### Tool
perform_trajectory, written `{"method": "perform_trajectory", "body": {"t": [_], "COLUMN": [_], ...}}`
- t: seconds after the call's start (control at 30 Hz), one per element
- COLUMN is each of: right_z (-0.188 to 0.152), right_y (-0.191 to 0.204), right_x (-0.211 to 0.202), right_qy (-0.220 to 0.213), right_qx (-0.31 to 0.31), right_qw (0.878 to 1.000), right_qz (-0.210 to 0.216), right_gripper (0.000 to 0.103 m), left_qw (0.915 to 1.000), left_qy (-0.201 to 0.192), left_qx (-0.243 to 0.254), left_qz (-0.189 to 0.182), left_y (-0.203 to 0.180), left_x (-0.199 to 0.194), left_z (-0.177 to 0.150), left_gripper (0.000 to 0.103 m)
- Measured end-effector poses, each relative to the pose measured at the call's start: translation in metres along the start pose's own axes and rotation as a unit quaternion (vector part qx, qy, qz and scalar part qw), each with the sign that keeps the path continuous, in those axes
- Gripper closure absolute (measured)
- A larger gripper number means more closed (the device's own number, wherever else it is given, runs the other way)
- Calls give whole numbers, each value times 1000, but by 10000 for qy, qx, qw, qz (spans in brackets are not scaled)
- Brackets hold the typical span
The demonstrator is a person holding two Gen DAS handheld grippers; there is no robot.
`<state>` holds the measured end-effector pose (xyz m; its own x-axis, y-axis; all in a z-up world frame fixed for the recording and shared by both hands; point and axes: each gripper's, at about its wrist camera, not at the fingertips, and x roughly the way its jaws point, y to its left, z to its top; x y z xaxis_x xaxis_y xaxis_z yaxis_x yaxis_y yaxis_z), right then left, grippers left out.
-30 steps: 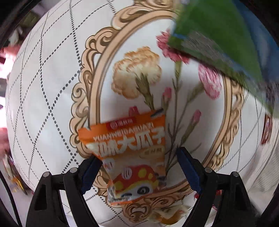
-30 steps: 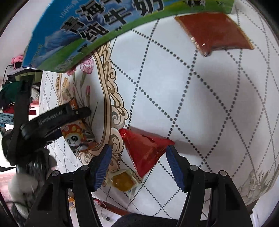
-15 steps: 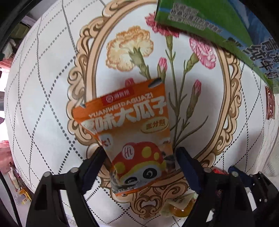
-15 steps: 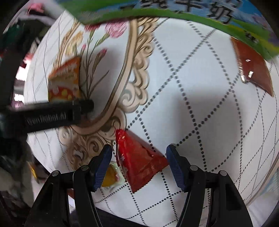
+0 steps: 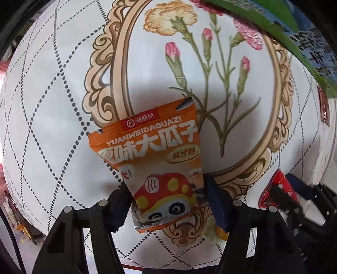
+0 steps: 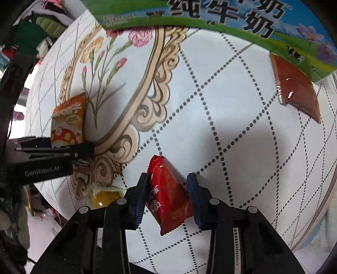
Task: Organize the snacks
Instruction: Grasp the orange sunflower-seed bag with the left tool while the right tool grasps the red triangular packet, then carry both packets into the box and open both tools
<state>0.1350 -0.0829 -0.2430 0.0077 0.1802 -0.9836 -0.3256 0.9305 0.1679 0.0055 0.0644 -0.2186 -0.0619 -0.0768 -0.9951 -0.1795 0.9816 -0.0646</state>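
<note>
Left wrist view: the left gripper (image 5: 167, 205) is closing on the orange seed packet (image 5: 155, 162) lying on the bench (image 5: 52, 118); its fingers (image 5: 217, 204) are touching the packet's lower edges.

Right wrist view: the right gripper (image 6: 167, 198) is closing around the red snack pouch (image 6: 168, 200); contact appears imminent, not confirmed. Both pick-ups are underway. Next move likely requires firm grips, then lifting toward the milk carton box (image 6: 231, 16).
</note>
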Motion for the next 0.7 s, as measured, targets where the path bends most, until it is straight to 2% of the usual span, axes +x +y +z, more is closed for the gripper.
{"method": "perform_trajectory", "body": {"t": [0.13,0.17,0.33,0.5,0.7], "right_z": [0,-1,-11,-8,4], "right_y": [9,10,12,-6,-32], "right_x": [10,10,-5,-33,-97], "right_qy": [-12,-60,-251,-470,-981], "right_qx": [-165,-189,-182,-35,255], "right_qw": [9997,9996,9995,9989,9941], "right_qz": [-177,-186,-92,86,392], "right_gripper": [63,63,70,71,71], "left_qw": [9998,9997,9991,9982,9921], "left_qy": [-109,-160,-352,-490,-958], "left_qx": [-147,-114,136,335,698], "left_qz": [93,135,202,9,-403], "left_y": [0,1,-22,-41,-76], "left_x": [10,6,-15,-39,-101], "left_z": [18,18,-6,-15,-16], "left_gripper": [40,43,46,46,46]}}
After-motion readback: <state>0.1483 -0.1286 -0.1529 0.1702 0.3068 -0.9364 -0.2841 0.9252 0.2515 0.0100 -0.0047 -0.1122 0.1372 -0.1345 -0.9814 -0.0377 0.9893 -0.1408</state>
